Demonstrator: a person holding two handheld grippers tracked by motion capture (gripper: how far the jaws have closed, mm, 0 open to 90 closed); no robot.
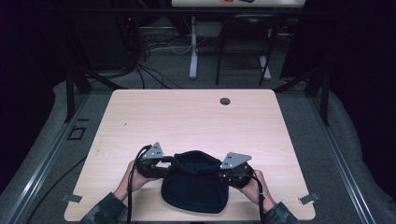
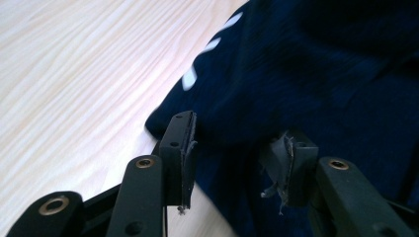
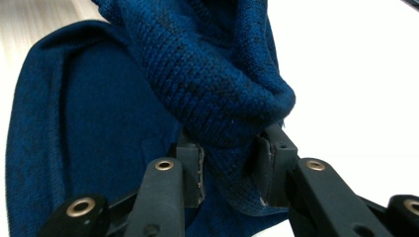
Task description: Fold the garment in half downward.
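A dark blue knit hat point(image 1: 195, 185) lies near the front edge of the wooden table point(image 1: 187, 116), its rim lifted at the far side. My left gripper point(image 1: 169, 163) is at the hat's left rim. In the left gripper view its jaws point(image 2: 232, 158) stand apart, with the hat's edge point(image 2: 296, 74) bulging between them and neither pad pressing it. My right gripper point(image 1: 220, 171) is at the hat's right rim. In the right gripper view it point(image 3: 227, 163) is shut on a thick rolled fold of the knit point(image 3: 217, 89).
A round cable hole point(image 1: 225, 101) sits at the table's far edge. Small metal brackets point(image 1: 308, 198) mark the front corners. A chair point(image 1: 243, 46) and a desk leg point(image 1: 193, 46) stand on the floor beyond. The far half of the tabletop is bare wood.
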